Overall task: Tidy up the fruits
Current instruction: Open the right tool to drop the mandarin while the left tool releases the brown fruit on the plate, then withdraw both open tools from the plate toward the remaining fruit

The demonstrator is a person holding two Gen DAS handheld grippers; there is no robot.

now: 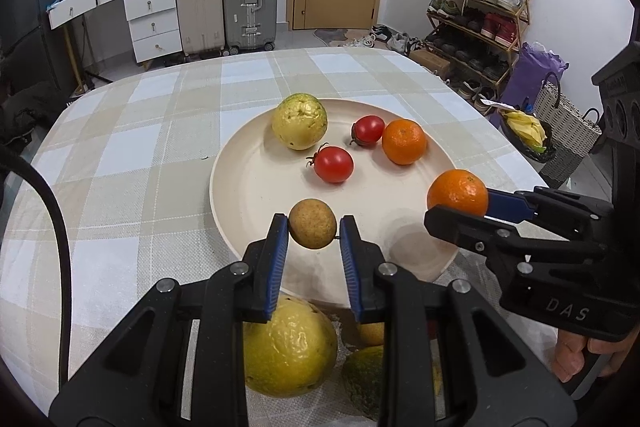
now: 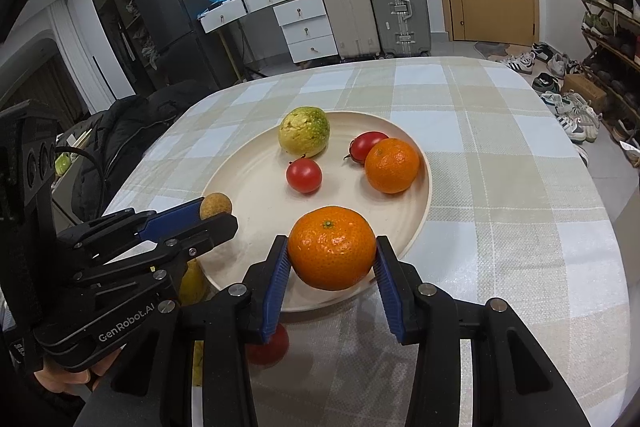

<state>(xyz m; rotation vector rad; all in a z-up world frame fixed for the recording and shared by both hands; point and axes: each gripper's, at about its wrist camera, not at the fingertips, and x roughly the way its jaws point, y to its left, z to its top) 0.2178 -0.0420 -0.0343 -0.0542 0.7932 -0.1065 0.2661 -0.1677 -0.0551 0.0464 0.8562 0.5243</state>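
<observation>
The left gripper (image 1: pixel 314 227) is pinched narrow on a small brown fruit (image 1: pixel 312 223), holding it over the plate's (image 1: pixel 256 195) near edge. The right gripper (image 2: pixel 332 259), a little wider, clamps a tangerine (image 2: pixel 332 253) above the plate's near rim. On the plate lie a guava (image 1: pixel 299 121), two tomatoes (image 1: pixel 333 164) and another tangerine (image 1: pixel 404 141).

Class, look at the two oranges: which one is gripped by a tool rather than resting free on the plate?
The nearer orange, clamped in the right tool over the plate's near rim. The other orange lies free beside a tomato.
</observation>
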